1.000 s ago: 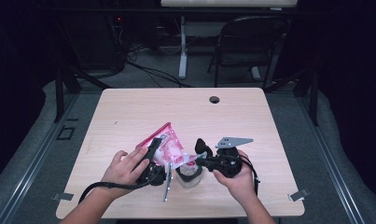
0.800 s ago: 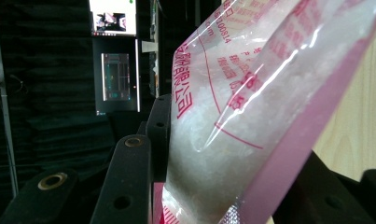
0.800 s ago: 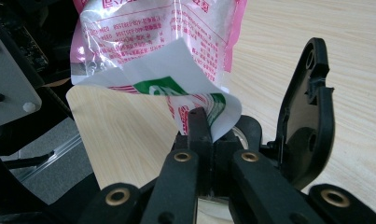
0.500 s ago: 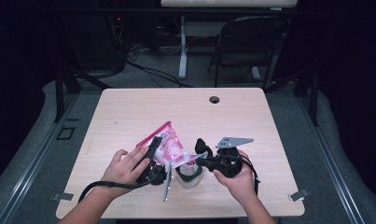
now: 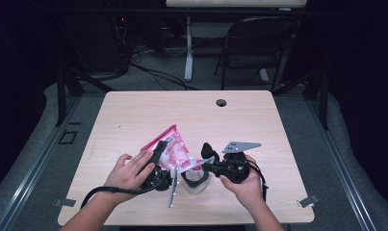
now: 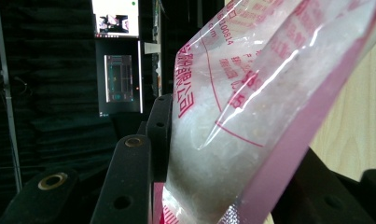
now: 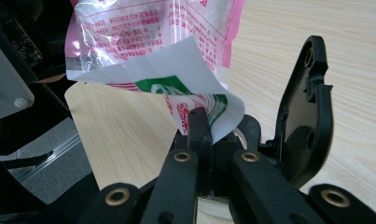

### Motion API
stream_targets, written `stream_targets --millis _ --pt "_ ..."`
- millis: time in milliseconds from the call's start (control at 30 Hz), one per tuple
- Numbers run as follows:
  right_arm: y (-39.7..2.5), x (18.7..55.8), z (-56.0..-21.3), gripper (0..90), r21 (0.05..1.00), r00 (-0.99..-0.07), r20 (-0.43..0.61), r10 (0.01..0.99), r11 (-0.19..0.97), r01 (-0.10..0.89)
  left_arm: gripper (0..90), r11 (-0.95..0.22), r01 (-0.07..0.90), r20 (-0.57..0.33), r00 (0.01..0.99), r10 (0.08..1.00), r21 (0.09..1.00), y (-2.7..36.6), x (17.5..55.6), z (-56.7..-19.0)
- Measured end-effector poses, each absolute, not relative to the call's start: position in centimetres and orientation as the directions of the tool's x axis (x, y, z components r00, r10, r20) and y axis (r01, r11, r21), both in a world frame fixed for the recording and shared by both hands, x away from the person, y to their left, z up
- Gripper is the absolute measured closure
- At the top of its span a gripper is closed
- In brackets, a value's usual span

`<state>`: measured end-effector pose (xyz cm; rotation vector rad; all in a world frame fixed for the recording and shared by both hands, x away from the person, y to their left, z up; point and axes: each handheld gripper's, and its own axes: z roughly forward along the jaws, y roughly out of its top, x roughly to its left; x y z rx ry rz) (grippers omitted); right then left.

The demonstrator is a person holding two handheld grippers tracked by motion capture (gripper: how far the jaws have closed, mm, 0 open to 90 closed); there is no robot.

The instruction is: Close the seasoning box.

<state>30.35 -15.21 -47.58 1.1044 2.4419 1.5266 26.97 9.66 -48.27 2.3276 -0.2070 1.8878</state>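
A pink-edged clear bag [image 5: 174, 150] of white grains hangs tilted over a small clear container [image 5: 194, 182] near the table's front edge. My left gripper [image 5: 159, 155] is shut on the bag [image 6: 251, 107], whose film is pinched between the two black jaws. My right gripper [image 5: 204, 167] is shut on the container's top edge, with jaws nearly touching [image 7: 213, 149]. The container's black flip lid [image 7: 302, 130] stands open just beside them. The bag's lower corner [image 7: 176, 88], printed white, green and red, droops onto the container's mouth and hides the inside.
The pale wood table [image 5: 134, 115] has a round cable hole [image 5: 221, 102] at its far middle. A folding chair [image 5: 259, 43] and a desk leg [image 5: 188, 48] stand behind it. The table's front edge lies close under both hands.
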Motion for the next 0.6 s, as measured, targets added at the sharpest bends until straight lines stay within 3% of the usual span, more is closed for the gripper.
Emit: stream_targets --millis 600 --pt "-15.17 30.38 -47.72 90.0 0.801 -0.740 0.315 0.594 0.251 0.543 63.7 -0.981 -0.196 0.979 0.198 -0.039 0.000 9.56 26.87 -48.04"
